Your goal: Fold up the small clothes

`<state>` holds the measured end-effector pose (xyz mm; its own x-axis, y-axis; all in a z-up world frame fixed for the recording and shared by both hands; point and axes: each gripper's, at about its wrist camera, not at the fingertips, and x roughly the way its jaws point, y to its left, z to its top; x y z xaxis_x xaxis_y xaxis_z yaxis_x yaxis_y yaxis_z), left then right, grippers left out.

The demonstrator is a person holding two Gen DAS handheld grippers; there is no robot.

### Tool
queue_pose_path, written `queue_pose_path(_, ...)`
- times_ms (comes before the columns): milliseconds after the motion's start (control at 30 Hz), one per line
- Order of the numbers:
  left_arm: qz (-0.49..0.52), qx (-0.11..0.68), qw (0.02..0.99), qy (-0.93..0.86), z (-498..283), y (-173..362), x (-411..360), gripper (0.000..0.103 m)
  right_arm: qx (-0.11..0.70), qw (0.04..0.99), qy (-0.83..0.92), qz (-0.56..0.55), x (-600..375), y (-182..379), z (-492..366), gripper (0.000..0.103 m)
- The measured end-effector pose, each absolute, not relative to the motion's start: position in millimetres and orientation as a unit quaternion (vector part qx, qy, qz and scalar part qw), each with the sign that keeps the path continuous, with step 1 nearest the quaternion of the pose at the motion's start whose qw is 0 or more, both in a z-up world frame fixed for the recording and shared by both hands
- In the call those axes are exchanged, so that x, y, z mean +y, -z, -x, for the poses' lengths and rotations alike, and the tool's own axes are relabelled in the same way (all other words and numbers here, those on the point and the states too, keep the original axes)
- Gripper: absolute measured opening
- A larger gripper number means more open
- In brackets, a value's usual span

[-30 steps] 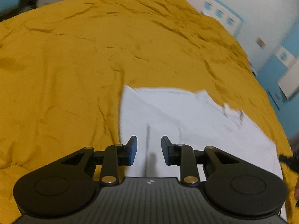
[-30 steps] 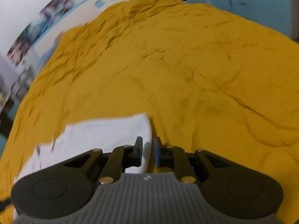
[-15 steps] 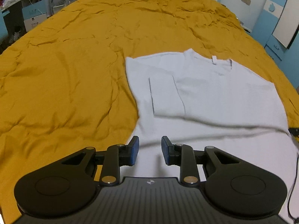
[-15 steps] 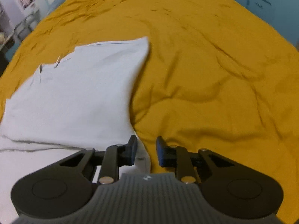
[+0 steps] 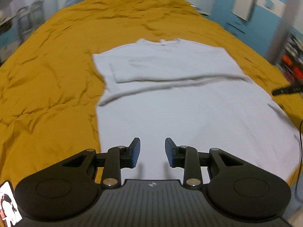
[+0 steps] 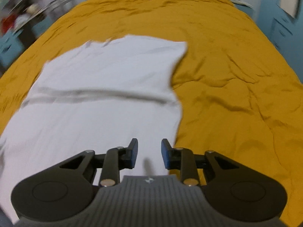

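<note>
Right now, line by line:

Bedding: a wrinkled mustard-yellow quilt covers the bed and carries everything you are working on; in your right wrist view it fills the whole right side.

Garment: a pale grey-white cotton T-shirt lies spread on the quilt, its neckline toward the far end of the bed and its hem toward you. Both views are motion-blurred, so fine detail is soft.

Fold: a crosswise ridge runs from one side of the shirt to the other, where an upper layer ends over the cloth beneath it. Your right wrist view shows the same ridge.

Shirt edges: the shirt's left edge meets bare quilt just left of your left gripper; its right edge runs down toward your right gripper.

Left gripper: you hold it over the near part of the shirt, close to the left edge. The jaws stand apart with a clear gap and nothing lies between the blue pads.

Right gripper: you hold it over the near right part of the shirt, with the shirt's edge just past its right finger. The jaws are parted and grip nothing.

Other gripper seen: a dark tip shows at the right border of your left wrist view, by the shirt's right edge.

Room: blurred blue-and-white walls and furniture lie beyond the bed.
</note>
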<state>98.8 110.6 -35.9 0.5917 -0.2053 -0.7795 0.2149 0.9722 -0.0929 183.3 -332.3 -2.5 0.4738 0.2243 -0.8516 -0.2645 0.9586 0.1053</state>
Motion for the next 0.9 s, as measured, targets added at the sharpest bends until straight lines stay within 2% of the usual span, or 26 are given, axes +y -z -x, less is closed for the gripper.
queue_pose_path(133, -0.034, 0.426, 0.89, 0.158, -68, 34, 102, 0.047, 0.48, 0.852, -0.196, 0.077, -313, -8, -134, 0.025)
queue_pose_path(300, -0.086, 0.418, 0.878, 0.218, -32, 39, 98, 0.063, 0.463, 0.835, -0.259, 0.145, -293, -11, -76, 0.036)
queue_pose_path(400, -0.126, 0.426, 0.866, 0.23, -13, 45, 94, 0.065, 0.459, 0.824, -0.282, 0.177, -286, -8, -51, 0.041)
queue_pose_path(533, -0.173, 0.431, 0.851, 0.243, 8, 54, 90, 0.074, 0.454, 0.808, -0.301, 0.223, -281, -1, -20, 0.049)
queue_pose_path(633, -0.225, 0.433, 0.838, 0.245, 22, 61, 86, 0.076, 0.451, 0.797, -0.309, 0.257, -280, 6, -1, 0.05)
queue_pose_path(700, -0.267, 0.432, 0.827, 0.239, 31, 68, 82, 0.076, 0.446, 0.796, -0.308, 0.269, -280, 8, 7, 0.061)
queue_pose_path(900, -0.347, 0.426, 0.801, 0.238, 43, 84, 75, 0.08, 0.444, 0.79, -0.308, 0.288, -283, 10, 15, 0.064)
